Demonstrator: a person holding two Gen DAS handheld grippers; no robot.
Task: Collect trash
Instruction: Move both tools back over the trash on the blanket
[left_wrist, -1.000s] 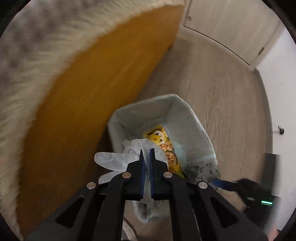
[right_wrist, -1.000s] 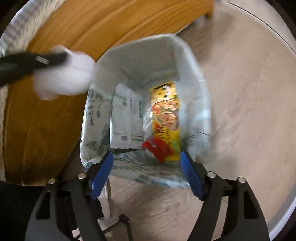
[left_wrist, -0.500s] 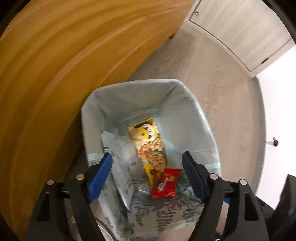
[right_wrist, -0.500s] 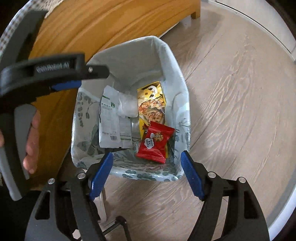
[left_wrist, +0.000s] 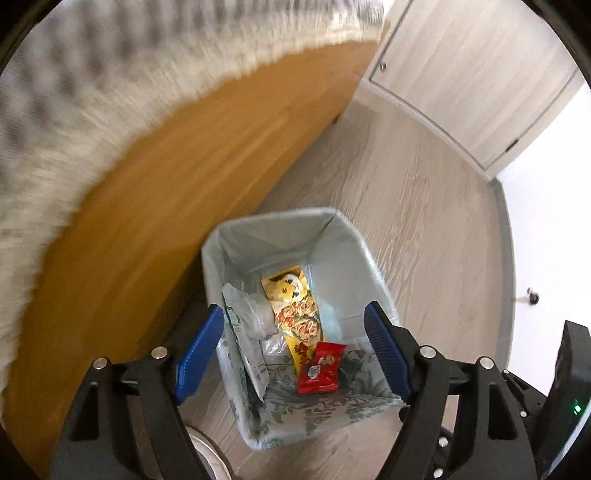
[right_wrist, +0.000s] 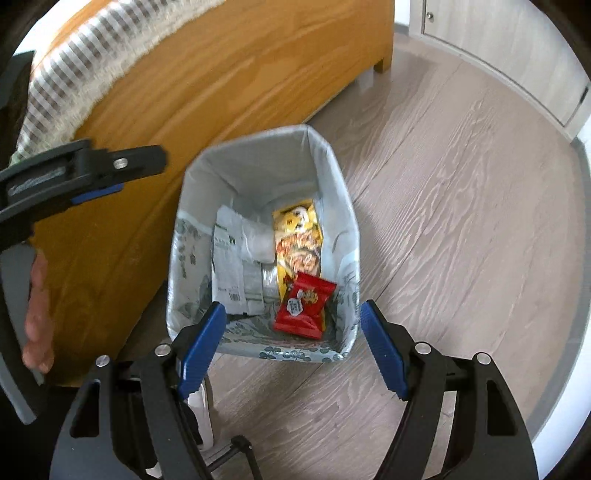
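The wooden bed frame (right_wrist: 207, 85) was seen at left, w/ a checked cover (right_wrist: 74, 74) on top; in the left wrist view both were blurred and the cover's pattern could hardly be read. The grey floor (right_wrist: 461, 192) was spread to the right, and a cabinet door (left_wrist: 472, 74) was cut off at the upper edge.

The lined bin (right_wrist: 332, 177) was placed on the floor, just beside the frame. Its near wall was partly hidden behind the gripper fingers. Inside, a white pouch (right_wrist: 231, 266) was laid at left, a yellow snack bag (right_wrist: 299, 236) in the middle, and a red packet (right_wrist: 304, 304) on top of the yellow one's near end. A crumpled clear item between pouch and bag could not be identified.

The left gripper (left_wrist: 293, 350) was held above the bin, jaws wide, nothing between them. The right gripper (right_wrist: 290, 345) was held likewise, jaws spread wide, empty. The left gripper's body was cut off at the right view's left edge.
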